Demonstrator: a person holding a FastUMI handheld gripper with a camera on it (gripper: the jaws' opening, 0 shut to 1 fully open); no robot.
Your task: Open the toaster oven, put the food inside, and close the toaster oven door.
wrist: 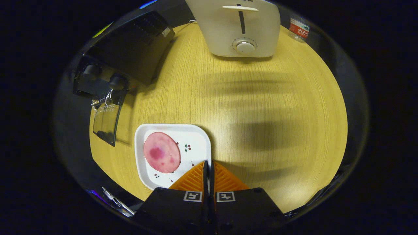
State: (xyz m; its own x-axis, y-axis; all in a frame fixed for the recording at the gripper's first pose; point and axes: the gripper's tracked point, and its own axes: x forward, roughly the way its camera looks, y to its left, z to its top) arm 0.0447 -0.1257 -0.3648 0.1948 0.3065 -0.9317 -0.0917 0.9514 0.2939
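Tongs [208,164] pressed together and pinching nothing, over the white plate's [196,135] near corner, round pink food slice [162,152] on it at ten o'clock, black toaster oven [130,52] further off at eleven with door [106,122] down, white toaster [240,27] at twelve across the wooden bench [261,114], water bottle [298,30] at one o'clock.

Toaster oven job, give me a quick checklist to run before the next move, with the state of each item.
1. Toaster oven door open: ok, glass door hangs down.
2. Food slice on the white plate: ok.
3. Gripper fingers open for a grasp: not ok, shut, holding nothing.
4. Fingers lined up on the slice: not ok, tips sit beside it over the plate's corner.
5. Oven cavity free: cannot tell.
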